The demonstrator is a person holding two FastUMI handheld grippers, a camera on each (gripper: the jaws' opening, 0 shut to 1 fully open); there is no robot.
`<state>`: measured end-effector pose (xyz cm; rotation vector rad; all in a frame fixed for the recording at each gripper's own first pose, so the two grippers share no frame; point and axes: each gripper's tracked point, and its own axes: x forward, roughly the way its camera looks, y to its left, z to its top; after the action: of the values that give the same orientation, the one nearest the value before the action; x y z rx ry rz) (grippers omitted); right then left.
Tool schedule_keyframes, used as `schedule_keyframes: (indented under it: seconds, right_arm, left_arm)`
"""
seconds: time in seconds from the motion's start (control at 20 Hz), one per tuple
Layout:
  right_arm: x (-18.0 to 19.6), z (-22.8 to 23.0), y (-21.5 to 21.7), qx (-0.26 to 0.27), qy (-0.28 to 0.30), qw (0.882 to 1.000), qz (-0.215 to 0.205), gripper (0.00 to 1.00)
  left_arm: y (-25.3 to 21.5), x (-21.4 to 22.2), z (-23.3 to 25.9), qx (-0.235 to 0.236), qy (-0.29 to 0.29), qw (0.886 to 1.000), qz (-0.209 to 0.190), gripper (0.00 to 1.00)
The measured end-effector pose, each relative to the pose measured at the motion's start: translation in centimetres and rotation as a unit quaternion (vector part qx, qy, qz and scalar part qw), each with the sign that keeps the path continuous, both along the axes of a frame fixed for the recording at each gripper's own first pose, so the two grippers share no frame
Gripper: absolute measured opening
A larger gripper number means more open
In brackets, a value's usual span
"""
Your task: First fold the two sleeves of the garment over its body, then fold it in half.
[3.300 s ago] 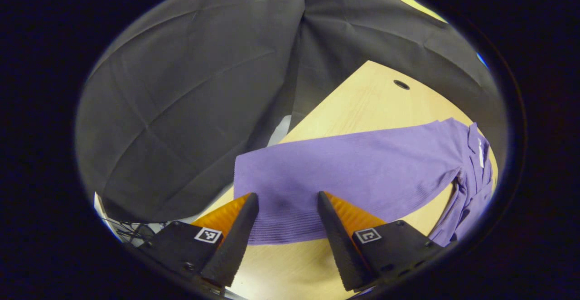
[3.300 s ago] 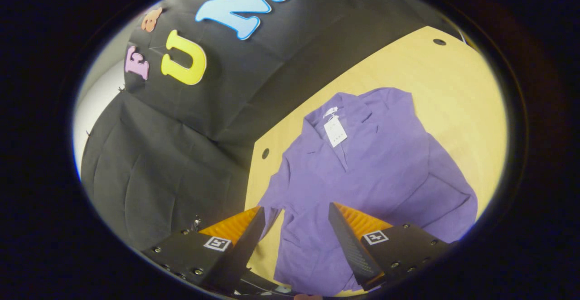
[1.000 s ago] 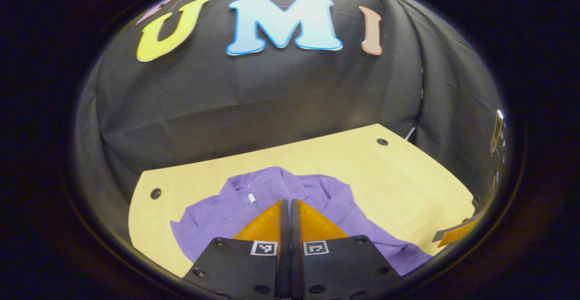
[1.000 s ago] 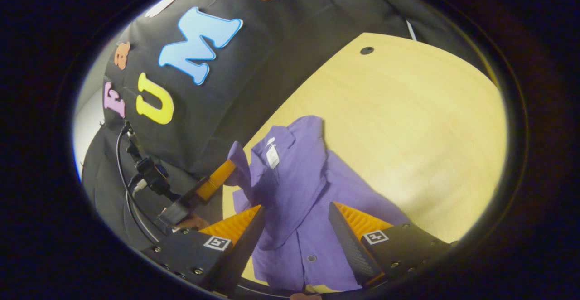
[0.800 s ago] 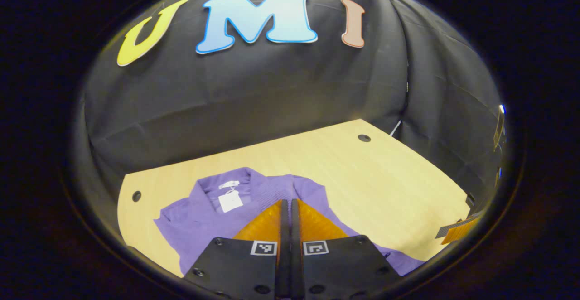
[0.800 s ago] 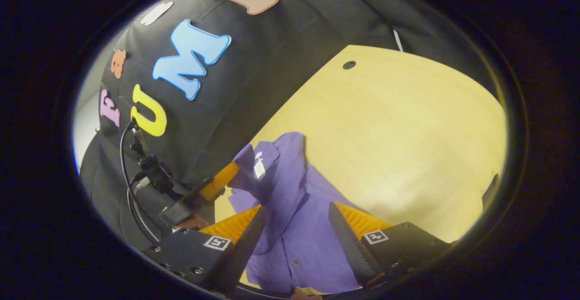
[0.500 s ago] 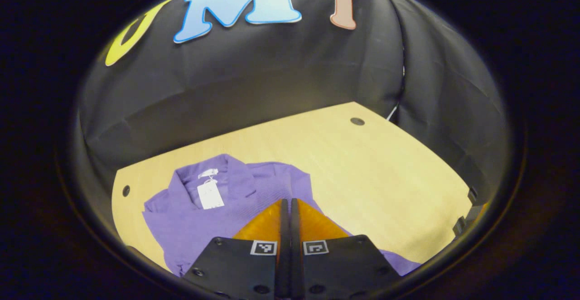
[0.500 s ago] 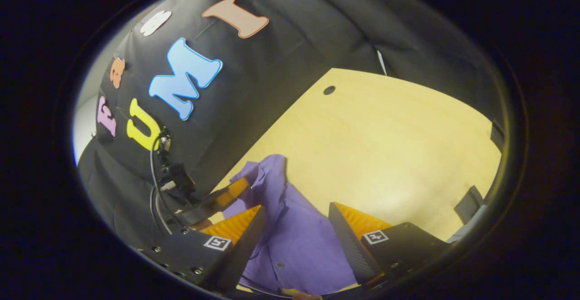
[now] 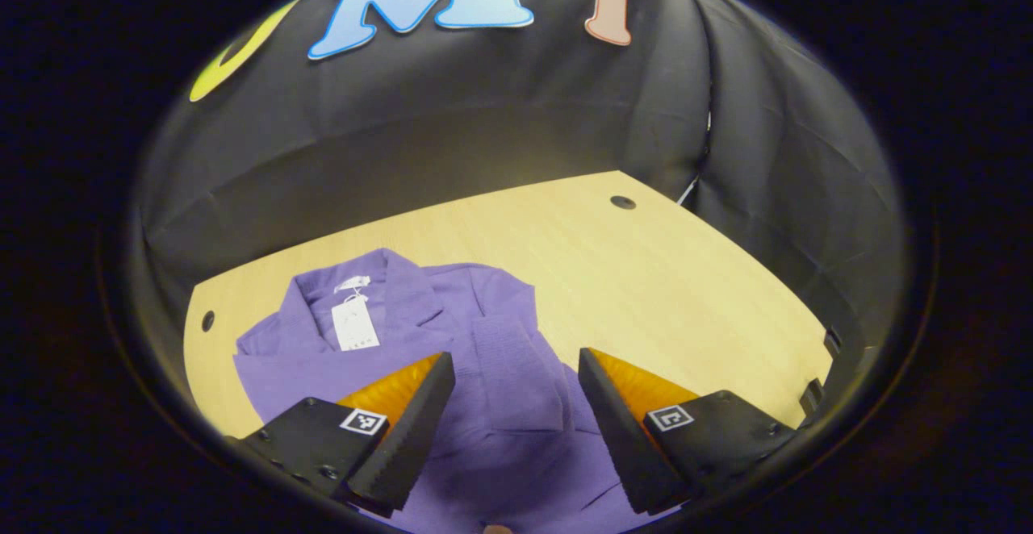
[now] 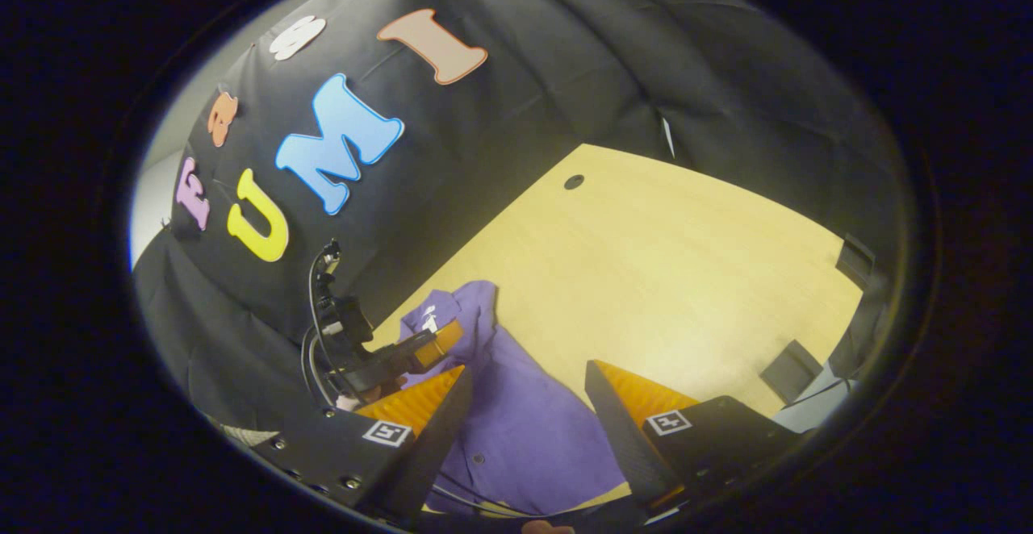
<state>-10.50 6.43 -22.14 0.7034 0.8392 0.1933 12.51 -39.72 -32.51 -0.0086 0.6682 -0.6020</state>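
A purple garment [image 9: 492, 332] lies flat on the light wood table [image 9: 686, 292], its collar and a white tag [image 9: 353, 326] toward the far left. One sleeve [image 9: 516, 373] lies folded across the body. My left gripper [image 9: 514, 360] hovers open just above that sleeve, nothing between its fingers. In the right gripper view, my right gripper [image 10: 529, 373] stands open over the garment's [image 10: 516, 429] near part, holding nothing. Farther off to the left there, the left gripper [image 10: 440, 339] hangs over the collar end, with its cable behind it.
The table has round cable holes [image 9: 622, 202] [image 9: 208, 321] near its far corners. A dark block [image 10: 787, 369] sits at the table's right edge. Black cloth walls close in the back and sides. Bare wood [image 10: 686, 260] stretches to the right of the garment.
My left gripper, shut on the sleeve a moment ago, has opened and let it go, so the sleeve now lies over the body. The right gripper stays open and has swung slightly rightward.
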Motion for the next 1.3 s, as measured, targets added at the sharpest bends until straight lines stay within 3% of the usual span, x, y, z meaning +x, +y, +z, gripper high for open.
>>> schedule_keyframes:
  seconds: [0.2,0.45,0.75,0.95,1.3]
  right_arm:
    - [-0.3,0.1,2.2,0.005,-0.004,1.0,0.024,0.9]
    - [-0.7,-0.5,5.0,0.01,0.001,0.997,0.071,0.9]
    - [-2.6,-3.3,7.5,-0.017,0.031,0.987,0.155,0.91]
    - [-4.5,-6.9,8.2,-0.038,0.078,0.977,0.196,0.9]
    - [-7.0,-12.1,8.7,-0.082,0.142,0.955,0.248,0.91]
  left_arm:
    - [1.8,-1.2,2.5,-0.038,-0.025,0.999,0.005,1.0]
    - [8.1,-3.7,2.5,0.004,-0.042,0.999,0.016,1.0]
    - [17.7,-8.6,0.0,0.068,-0.033,0.996,0.045,1.0]
    - [24.3,-13.9,-3.2,0.128,-0.001,0.99,0.052,1.0]
    - [30.2,-22.3,-7.4,0.129,0.097,0.983,0.089,1.0]
